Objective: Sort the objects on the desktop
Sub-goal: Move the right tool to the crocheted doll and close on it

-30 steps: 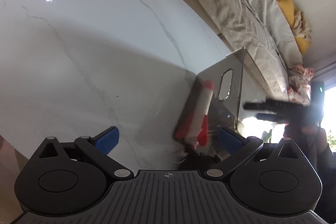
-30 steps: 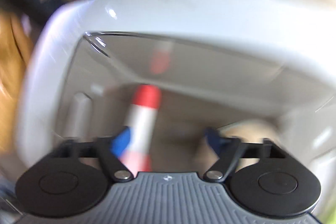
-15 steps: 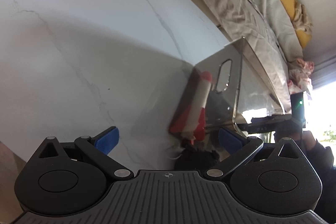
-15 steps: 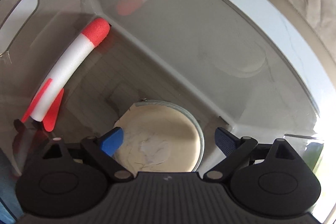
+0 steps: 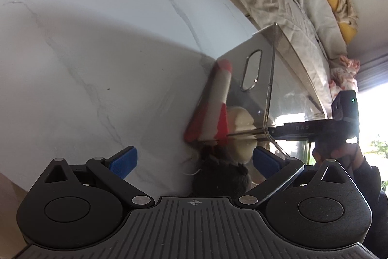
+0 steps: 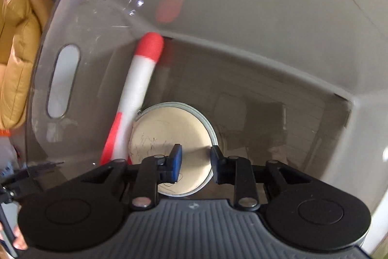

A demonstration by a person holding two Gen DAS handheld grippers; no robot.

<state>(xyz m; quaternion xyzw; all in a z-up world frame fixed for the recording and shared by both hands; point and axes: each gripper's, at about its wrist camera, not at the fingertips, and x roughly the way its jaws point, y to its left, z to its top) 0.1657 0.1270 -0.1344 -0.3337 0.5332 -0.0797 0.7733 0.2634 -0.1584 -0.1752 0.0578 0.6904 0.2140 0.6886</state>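
Bin, clear plastic, on the marble table: we count two items inside, a foam rocket leaning along the wall with the handle slot, and a round beige disc flat on the floor, touching the rocket's tail. Our right gripper hangs over the disc, jaws narrowed to a small gap and grasping nothing we can see. Our left gripper waits outside the bin, jaws released and empty. A dark fuzzy object sits by the bin's near corner, apparently unsorted. We judge sorting nearly finished.
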